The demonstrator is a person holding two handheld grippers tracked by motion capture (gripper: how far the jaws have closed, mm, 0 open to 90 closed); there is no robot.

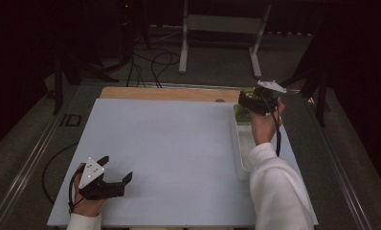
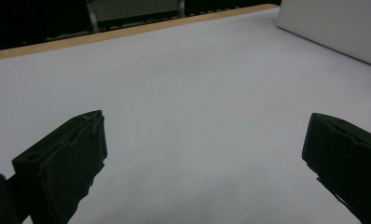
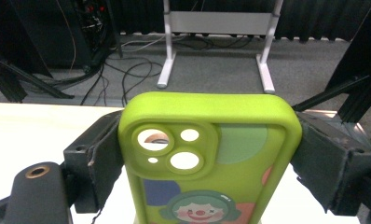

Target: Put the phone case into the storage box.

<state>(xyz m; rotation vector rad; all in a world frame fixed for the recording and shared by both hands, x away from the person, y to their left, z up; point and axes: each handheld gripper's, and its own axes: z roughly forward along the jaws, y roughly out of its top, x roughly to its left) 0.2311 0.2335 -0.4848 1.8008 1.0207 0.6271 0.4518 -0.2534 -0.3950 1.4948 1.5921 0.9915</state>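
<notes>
Above the white tray's (image 1: 240, 158) far end, right tongs (image 1: 250, 101) pinch a green phone case (image 3: 207, 158), lifted; next, placement; left tongs (image 1: 116, 168) spread, idle.

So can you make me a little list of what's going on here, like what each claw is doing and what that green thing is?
held thing: green phone case, with camera cut-outs and a clown face picture
right claw: shut on the phone case, jaws pressing its two sides, lifted over the far end of the white tray
left claw: open, holding nothing, low over the near left part of the white table
tray: along the table's right side
person: white sleeves, one claw in each hand
</notes>
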